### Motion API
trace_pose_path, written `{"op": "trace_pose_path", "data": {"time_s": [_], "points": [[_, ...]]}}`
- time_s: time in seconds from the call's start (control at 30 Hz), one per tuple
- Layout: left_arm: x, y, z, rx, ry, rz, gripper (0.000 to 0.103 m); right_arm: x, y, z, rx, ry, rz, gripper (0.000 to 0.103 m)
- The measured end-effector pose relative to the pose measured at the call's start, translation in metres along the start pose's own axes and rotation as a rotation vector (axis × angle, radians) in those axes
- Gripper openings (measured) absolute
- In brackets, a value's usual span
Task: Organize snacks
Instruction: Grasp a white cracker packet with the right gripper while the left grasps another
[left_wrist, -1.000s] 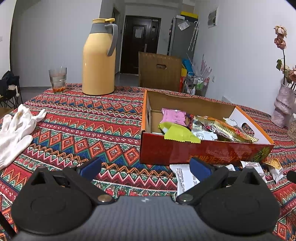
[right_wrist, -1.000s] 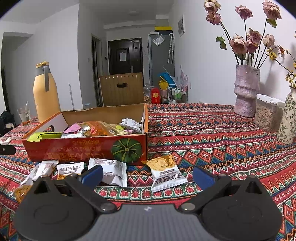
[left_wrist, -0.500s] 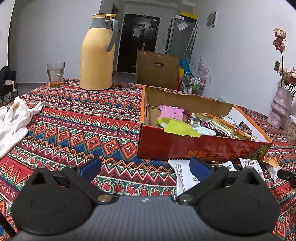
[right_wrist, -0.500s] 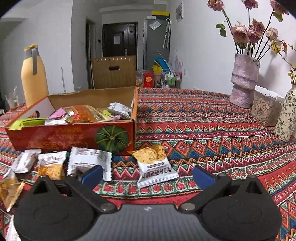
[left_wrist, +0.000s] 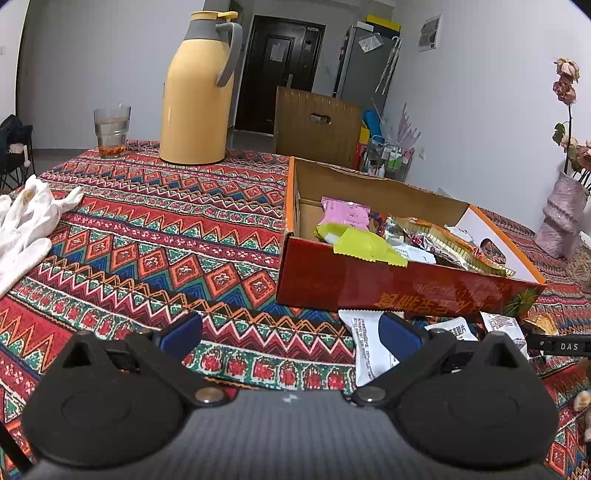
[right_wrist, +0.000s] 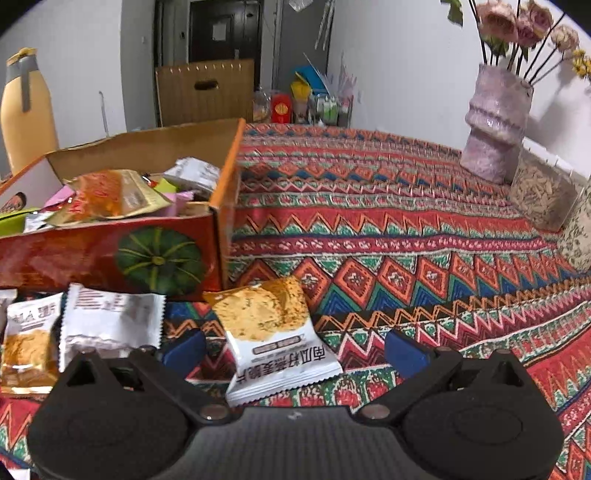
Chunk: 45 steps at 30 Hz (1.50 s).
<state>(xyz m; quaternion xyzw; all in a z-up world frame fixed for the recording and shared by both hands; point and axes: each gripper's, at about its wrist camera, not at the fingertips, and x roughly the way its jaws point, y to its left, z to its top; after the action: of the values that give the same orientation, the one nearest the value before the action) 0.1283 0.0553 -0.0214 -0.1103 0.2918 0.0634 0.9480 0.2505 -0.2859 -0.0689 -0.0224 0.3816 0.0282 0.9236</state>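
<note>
Left wrist view: the left gripper (left_wrist: 290, 334) has crept a little nearer the box (left_wrist: 388, 288) than a second ago, its tongs spread wide and empty above the cloth (left_wrist: 147, 258). The box stands ahead and to the right, already holding mixed snacks; a white packet (left_wrist: 364, 343) lies on the cloth just before its front wall. A flask (left_wrist: 197, 92), a glass (left_wrist: 110, 131) and white gloves (left_wrist: 26, 221) sit well apart on the left.

Right wrist view: the right gripper (right_wrist: 293, 349) has dropped and closed in on the cracker packet (right_wrist: 273, 339), which now lies between its wide, empty tongs. A pickup looks imminent. Other packets (right_wrist: 110, 321) lie beside it, against the box (right_wrist: 110, 254). A vase (right_wrist: 495, 122) stands by the wall; a door and clutter lie beyond.
</note>
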Motion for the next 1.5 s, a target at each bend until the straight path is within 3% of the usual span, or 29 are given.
{"op": "trace_pose_path", "data": {"time_s": [0.4,0.47,0.53,0.57,0.97,1.13,1.23,1.33,1.5], "points": [[0.003,0.002,0.001,-0.018,0.018,-0.009,0.103,0.01,-0.005,0.005,0.035,0.001,0.028,0.102],[0.003,0.003,0.001,-0.02,0.02,-0.013,0.103,0.007,-0.003,0.006,0.031,-0.015,0.037,0.087],[0.004,0.002,0.001,-0.02,0.021,-0.013,0.103,0.001,-0.001,0.006,0.026,-0.028,0.054,0.052],[0.004,0.002,0.001,-0.02,0.021,-0.014,0.103,-0.002,0.0,0.006,0.023,-0.03,0.063,0.044],[0.004,-0.001,0.0,-0.007,0.042,-0.01,0.103,-0.075,0.022,-0.024,-0.003,-0.232,0.069,0.041],[-0.008,-0.018,0.0,0.054,0.064,-0.054,0.103,-0.096,0.029,-0.039,0.017,-0.273,0.101,0.041],[-0.011,-0.034,-0.004,0.099,0.102,-0.084,0.103,-0.103,0.034,-0.048,0.021,-0.286,0.118,0.041],[-0.008,-0.052,-0.009,0.156,0.191,-0.105,0.103,-0.106,0.039,-0.056,0.018,-0.295,0.135,0.041],[0.002,-0.072,-0.02,0.208,0.271,-0.09,0.103,-0.108,0.042,-0.065,0.04,-0.299,0.157,0.041]]}}
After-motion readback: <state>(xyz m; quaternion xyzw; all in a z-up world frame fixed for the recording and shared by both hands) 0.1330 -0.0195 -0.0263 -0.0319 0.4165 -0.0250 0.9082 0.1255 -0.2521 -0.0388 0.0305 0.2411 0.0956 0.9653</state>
